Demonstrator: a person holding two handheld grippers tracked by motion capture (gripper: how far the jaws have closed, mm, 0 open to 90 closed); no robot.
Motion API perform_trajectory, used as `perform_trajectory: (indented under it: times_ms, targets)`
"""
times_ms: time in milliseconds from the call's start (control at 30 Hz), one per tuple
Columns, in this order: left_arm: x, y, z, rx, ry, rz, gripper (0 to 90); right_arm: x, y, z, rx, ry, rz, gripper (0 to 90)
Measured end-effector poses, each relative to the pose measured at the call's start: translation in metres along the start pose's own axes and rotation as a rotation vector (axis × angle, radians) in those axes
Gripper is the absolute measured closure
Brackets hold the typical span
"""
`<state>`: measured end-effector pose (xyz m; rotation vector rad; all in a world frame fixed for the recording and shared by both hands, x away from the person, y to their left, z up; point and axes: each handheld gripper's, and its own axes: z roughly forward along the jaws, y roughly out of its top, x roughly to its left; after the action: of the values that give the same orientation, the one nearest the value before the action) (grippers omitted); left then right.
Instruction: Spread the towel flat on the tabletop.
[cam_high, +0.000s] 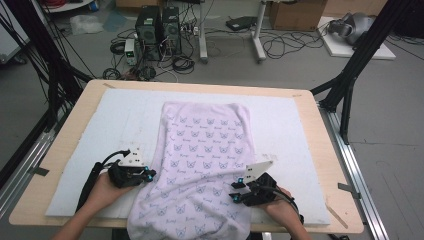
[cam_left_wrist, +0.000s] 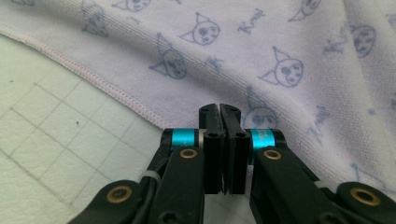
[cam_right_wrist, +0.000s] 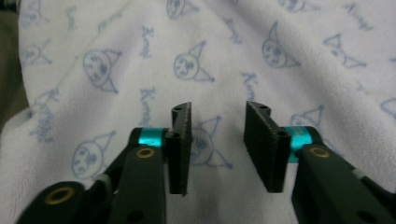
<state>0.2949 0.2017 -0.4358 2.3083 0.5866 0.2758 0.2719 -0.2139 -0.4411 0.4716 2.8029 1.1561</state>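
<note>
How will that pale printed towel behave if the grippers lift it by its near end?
The towel will probably flop and drape: its near end already hangs in soft folds over the table edge. Its looped, fuzzy surface suggests the jaws won't slip easily. It looks light, so pushing would likely bunch it rather than slide it flat across the white mat.

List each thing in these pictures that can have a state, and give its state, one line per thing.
Towel: lying on the white mat, smooth at the far end, rumpled near the table's front edge, which it overhangs.
Left gripper: jaws shut, at the towel's hemmed edge; whether cloth is pinched cannot be told.
Right gripper: jaws open, over the towel.
White mat: flat on the table.
</note>
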Motion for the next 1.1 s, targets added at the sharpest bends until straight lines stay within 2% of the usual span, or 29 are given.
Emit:
perform_trajectory:
  times_ms: [133,200,267,333,367,400,467,567,600,633,667,700,733,800,933,1000,1067,1100]
  targets:
    - [0.006,-0.008,-0.011,0.011,0.034,-0.028,88.7,-0.002,-0.001,-0.001,-0.005,0.004,0.016,66.5]
    - [0.010,-0.015,-0.021,-0.006,0.040,-0.053,88.6,0.000,0.000,-0.002,-0.002,0.012,0.013,66.3]
    - [0.010,-0.019,-0.027,-0.008,0.050,-0.055,88.7,0.005,0.001,-0.005,-0.023,0.031,0.014,65.5]
    - [0.009,-0.019,-0.029,-0.002,0.067,-0.054,89.2,0.011,0.004,-0.004,-0.030,0.045,-0.012,64.5]
    - [0.008,-0.019,-0.029,-0.016,0.064,-0.071,81.3,0.015,0.005,-0.004,-0.031,0.055,-0.017,63.8]
    - [0.007,-0.018,-0.029,-0.025,0.040,-0.068,71.0,0.017,0.006,-0.003,-0.033,0.059,-0.023,63.2]
    - [0.001,-0.016,-0.026,-0.029,0.019,-0.045,70.3,0.023,0.006,-0.002,-0.036,0.085,-0.030,63.0]
    - [-0.003,-0.014,-0.015,-0.003,0.007,-0.031,68.0,0.028,0.005,0.001,-0.006,0.085,-0.048,65.1]
    - [-0.003,-0.014,-0.011,-0.008,0.003,-0.036,68.4,0.029,0.004,0.003,0.010,0.092,-0.053,66.8]
    - [-0.001,-0.014,-0.011,-0.018,-0.008,-0.037,71.2,0.031,0.002,0.004,0.003,0.079,-0.062,69.7]
    - [0.000,-0.013,-0.010,-0.017,-0.011,-0.036,78.1,0.032,0.000,0.004,-0.005,0.072,-0.060,74.6]
    - [0.000,-0.013,-0.010,-0.017,-0.001,-0.031,84.9,0.032,0.000,0.003,-0.007,0.087,-0.054,83.4]
    - [0.000,-0.013,-0.010,-0.016,0.000,-0.030,87.4,0.031,-0.001,0.003,-0.005,0.104,-0.060,86.8]
    - [0.000,-0.014,-0.011,-0.018,0.005,-0.027,88.2,0.033,0.000,0.003,-0.003,0.097,-0.077,87.9]
    - [0.003,-0.020,-0.016,-0.027,0.009,-0.050,88.5,0.038,-0.006,-0.003,0.009,0.143,-0.074,88.2]
    - [0.003,-0.021,-0.017,-0.030,0.005,-0.052,88.2,0.041,-0.009,-0.007,-0.002,0.162,-0.058,87.1]
    - [0.003,-0.018,-0.017,-0.041,0.006,-0.058,86.6,0.038,-0.010,-0.012,-0.040,0.159,-0.026,78.9]
    - [0.003,-0.016,-0.016,-0.049,0.006,-0.063,83.3,0.035,-0.009,-0.015,-0.061,0.149,-0.009,77.9]
